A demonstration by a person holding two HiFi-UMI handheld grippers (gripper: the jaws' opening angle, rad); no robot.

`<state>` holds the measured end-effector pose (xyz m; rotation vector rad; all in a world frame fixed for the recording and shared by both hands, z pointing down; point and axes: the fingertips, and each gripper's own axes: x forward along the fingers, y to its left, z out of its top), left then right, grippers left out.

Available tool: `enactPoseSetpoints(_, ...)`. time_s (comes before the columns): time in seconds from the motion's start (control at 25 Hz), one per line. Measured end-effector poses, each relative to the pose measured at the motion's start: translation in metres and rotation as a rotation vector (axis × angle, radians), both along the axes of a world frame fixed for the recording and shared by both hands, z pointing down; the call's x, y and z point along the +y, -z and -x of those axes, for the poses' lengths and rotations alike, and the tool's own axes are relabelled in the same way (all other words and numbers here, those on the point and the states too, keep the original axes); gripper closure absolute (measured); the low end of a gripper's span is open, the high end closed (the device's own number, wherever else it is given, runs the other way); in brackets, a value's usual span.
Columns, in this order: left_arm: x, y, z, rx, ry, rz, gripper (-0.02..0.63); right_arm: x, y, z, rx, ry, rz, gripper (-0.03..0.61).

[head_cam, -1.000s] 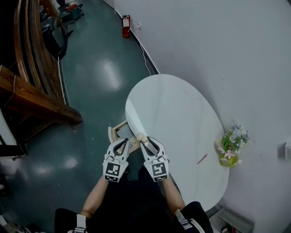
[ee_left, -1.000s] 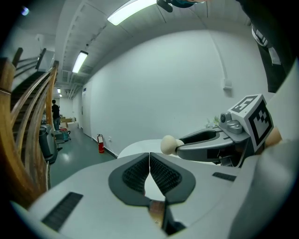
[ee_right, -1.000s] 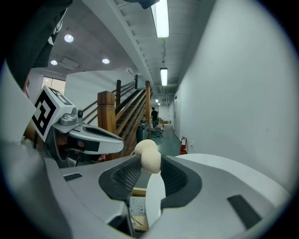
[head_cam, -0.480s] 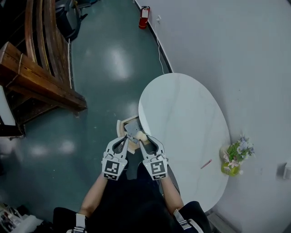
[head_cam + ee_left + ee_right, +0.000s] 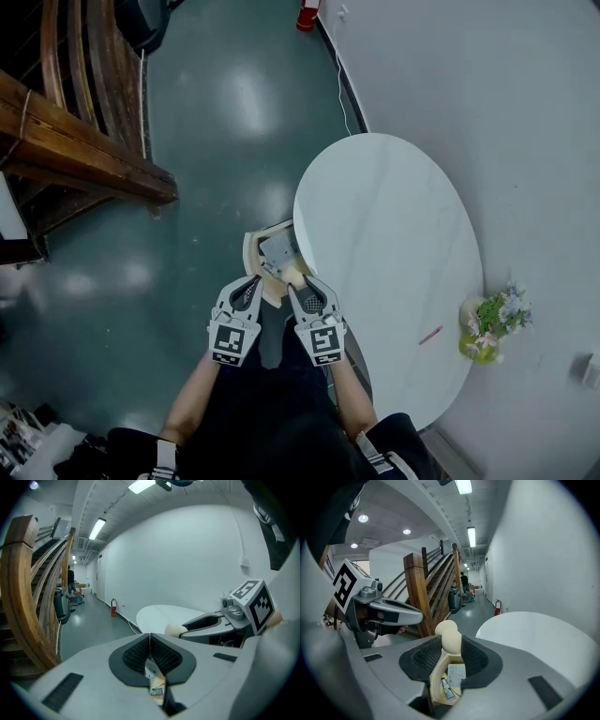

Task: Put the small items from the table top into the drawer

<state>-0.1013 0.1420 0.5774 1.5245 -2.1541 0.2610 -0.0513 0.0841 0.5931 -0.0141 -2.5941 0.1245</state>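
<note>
Right gripper view shows the right tongs (image 5: pixel 451 645) clamped on the cream knob (image 5: pixel 449 632) of the open drawer (image 5: pixel 434 686); the left tongs (image 5: pixel 150 637) are together, empty.

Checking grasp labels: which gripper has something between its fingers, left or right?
The right gripper: its fingers clamp a cream knob. The left gripper has its fingers meeting at the tips with nothing between them.

Open drawer (image 5: pixel 249 246) reachable from above, table top (image 5: pixel 394 244) bordering its right, floor (image 5: pixel 187 187) free leftward, staircase (image 5: pixel 75 159) beyond
</note>
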Motion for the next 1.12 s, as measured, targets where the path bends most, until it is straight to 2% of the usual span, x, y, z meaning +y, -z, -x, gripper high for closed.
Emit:
enactPoseSetpoints(0.36, 0.009, -0.043, 0.004, 0.054, 0.018, 0.051, 0.594, 0.008, -0.047, 0.003, 0.075, 0.021, 0.036, 0.430)
enactPoseSetpoints(0.64, 0.014, -0.051, 0.007, 0.066, 0.022, 0.064, 0.594, 0.010, -0.075, 0.017, 0.109, 0.036, 0.029, 0.430)
enactPoseSetpoints(1.12, 0.020, -0.057, 0.017, 0.070, 0.024, 0.079, 0.594, 0.019, -0.155, 0.031, 0.232, 0.029, 0.023, 0.430)
